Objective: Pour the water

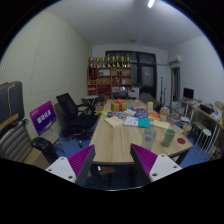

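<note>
Black office chairs (72, 108) stand at the left. The gripper (113, 160), fingers apart and empty, hangs well short of the cluttered counter (118, 143). Cups (150, 133) sit far right on it; they are probably light and best gripped mid-wall. No water vessel can be made out.

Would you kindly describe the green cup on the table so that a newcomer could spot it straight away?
Start at the long wooden table in the middle of the office, well beyond the open tool. Follow its right-hand side, past the papers, to the small green cup standing near that edge. Its solid green colour sets it apart from the paler, clear cup just to its left.
</note>
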Available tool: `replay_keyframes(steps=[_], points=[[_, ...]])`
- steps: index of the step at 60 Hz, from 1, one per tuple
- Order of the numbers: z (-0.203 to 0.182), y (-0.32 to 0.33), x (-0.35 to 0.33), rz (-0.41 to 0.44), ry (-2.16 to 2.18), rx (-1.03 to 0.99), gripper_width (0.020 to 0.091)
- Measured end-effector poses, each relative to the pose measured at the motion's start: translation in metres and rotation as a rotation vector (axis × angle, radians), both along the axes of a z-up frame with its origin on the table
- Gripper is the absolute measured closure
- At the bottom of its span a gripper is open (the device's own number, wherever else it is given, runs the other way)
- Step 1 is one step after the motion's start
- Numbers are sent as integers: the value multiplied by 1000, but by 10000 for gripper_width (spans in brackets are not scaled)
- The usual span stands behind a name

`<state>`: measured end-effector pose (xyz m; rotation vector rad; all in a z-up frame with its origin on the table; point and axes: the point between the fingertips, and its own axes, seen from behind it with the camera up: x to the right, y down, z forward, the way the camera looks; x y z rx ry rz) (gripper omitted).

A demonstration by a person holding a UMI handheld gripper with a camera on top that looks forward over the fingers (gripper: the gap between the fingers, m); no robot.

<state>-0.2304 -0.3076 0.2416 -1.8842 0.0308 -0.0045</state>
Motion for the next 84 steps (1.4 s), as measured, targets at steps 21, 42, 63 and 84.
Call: replay_keyframes(steps=[21, 42, 63, 84], points=[[-9, 3, 18, -70, -37, 6, 330], [-84, 111, 143, -148, -46, 80, 326], [-156, 237, 214, -189, -17, 126, 327], [-161, 279, 215, -84, -43, 176, 633]])
